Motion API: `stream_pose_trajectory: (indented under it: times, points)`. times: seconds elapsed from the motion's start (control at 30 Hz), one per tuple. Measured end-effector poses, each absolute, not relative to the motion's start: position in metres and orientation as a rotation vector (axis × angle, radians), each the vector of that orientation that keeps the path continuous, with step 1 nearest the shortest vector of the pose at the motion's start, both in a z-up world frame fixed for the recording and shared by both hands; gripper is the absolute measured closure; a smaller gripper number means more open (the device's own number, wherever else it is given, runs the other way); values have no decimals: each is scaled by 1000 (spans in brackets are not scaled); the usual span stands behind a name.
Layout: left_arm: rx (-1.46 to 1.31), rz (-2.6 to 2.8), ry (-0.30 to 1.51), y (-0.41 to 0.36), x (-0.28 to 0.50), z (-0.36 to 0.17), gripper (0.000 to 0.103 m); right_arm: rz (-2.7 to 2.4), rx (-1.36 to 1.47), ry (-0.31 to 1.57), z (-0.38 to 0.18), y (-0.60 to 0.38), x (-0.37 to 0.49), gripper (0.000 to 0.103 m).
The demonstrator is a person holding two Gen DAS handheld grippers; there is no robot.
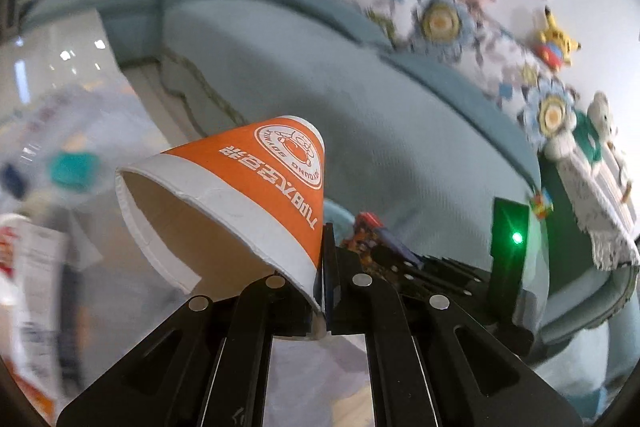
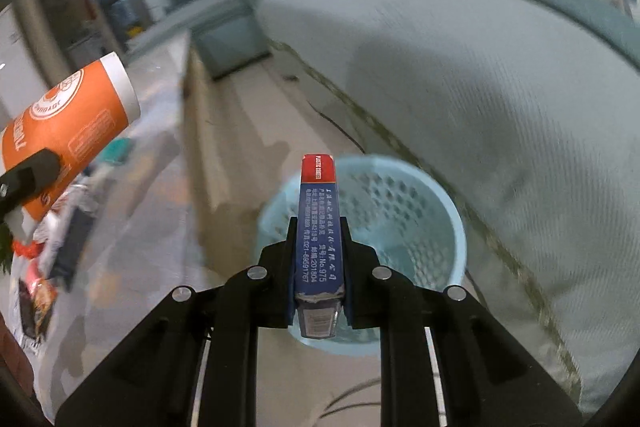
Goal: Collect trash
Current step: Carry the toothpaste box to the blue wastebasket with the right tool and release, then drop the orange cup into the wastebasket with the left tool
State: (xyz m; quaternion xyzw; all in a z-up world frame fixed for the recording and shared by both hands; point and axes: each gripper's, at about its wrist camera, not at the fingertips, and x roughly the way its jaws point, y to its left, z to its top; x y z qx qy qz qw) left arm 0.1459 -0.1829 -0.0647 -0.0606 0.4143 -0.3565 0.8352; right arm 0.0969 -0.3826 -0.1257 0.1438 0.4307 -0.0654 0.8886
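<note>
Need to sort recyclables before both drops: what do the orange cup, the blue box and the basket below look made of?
Orange cup: paper, likely; matte printed wall, rolled rim, plain tan inside with a seam.
Blue box: thin printed card, slightly glossy; frayed whitish edge at the near end.
Basket: moulded pale blue plastic, smooth rim, rows of punched holes in its wall.
</note>
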Motion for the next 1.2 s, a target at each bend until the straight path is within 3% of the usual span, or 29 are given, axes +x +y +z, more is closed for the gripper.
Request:
stream_pose_trajectory:
  times: [0.2, 0.27, 0.33, 0.43, 0.8, 0.9, 1.0, 1.2]
  points:
    - [-61, -773, 1047, -212, 157, -120, 101, -169, 390, 1027, -183, -407, 105, 88]
    - [-45, -770, 1074, -213, 156, -127, 92, -175, 405, 1050, -195, -409, 107, 88]
    - [-37, -764, 1075, -211, 154, -130, 69, -185, 409, 1072, -205, -410, 108, 88]
    - [-38, -760, 1072, -204, 155, -129, 63, -190, 418, 1066, -208, -414, 107, 86]
    - [-135, -728, 976, -176, 139, -81, 57, -146, 360, 927, -145, -405, 93, 86]
    - [-151, -701, 920, -158, 122, -60, 49, -90, 304, 860, -113, -379, 85, 85]
    - [-161, -642, 854, -123, 100, -37, 47, -23, 259, 803, -85, -353, 76, 78]
    - [-193, -364, 741, -29, 52, -11, 28, 134, 165, 718, -40, -277, 62, 58]
